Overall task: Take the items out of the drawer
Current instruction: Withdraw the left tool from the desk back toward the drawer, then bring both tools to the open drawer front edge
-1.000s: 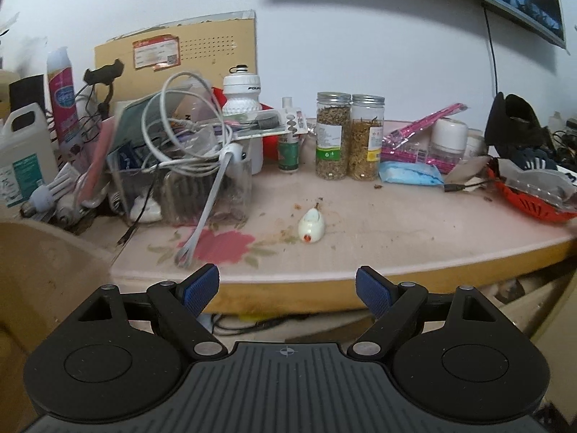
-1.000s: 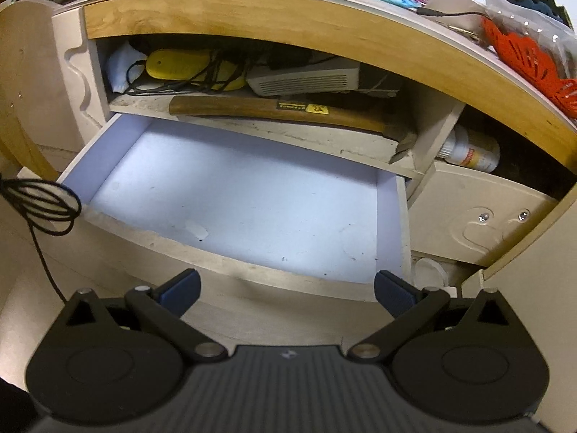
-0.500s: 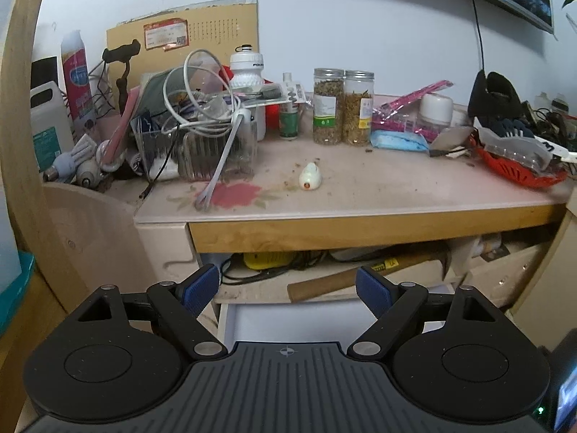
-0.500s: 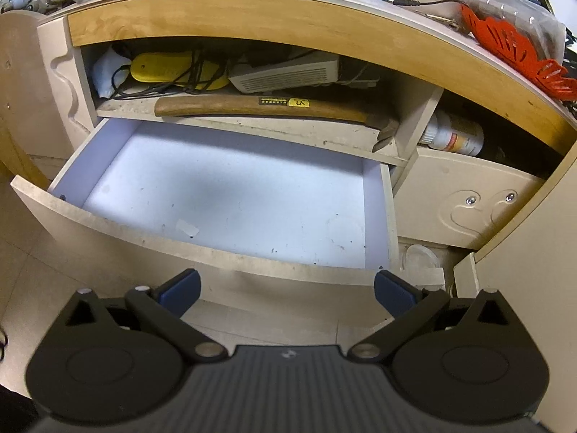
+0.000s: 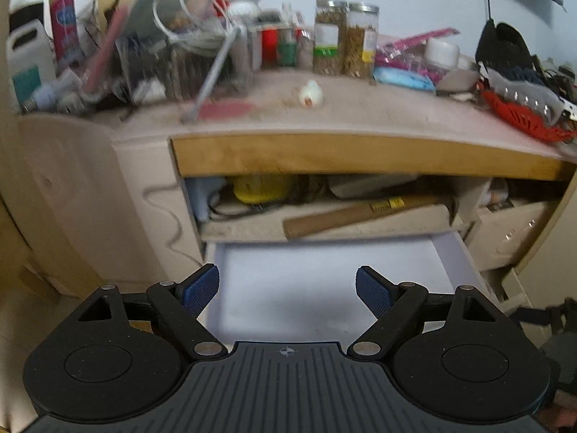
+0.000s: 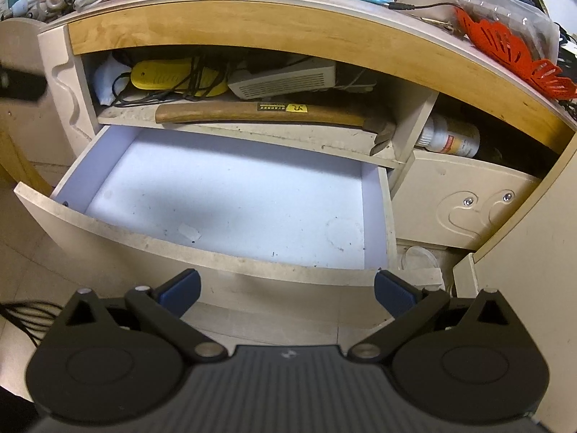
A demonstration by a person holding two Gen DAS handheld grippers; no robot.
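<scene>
**Q:** Drawer first: where does it stand, and what is in it?

**A:** It is pulled well out under the desk, and its pale floor is bare apart from a small scrap of tape and a faint ring mark. No item lies in the part the right wrist camera sees. That fits either a drawer already emptied or one that held nothing here; one moment cannot say which.

**Q:** What has changed in the last second?

**A:** The left gripper was looking flat across the desktop a second ago. Now it has drawn back and tilted down, so its view takes in the shelf and the drawer below, with motion blur. The right gripper has backed off too: the whole drawer front now shows, where earlier it was cropped.

**Q:** And the jaws?

**A:** Both pairs stand wide apart, holding nothing.

**Q:** Counts?

**A:** One open drawer, one closed drawer front to its right. On the shelf above: one hammer, one yellow object tangled in black cord, one white box. On the desktop, two jars.
</scene>
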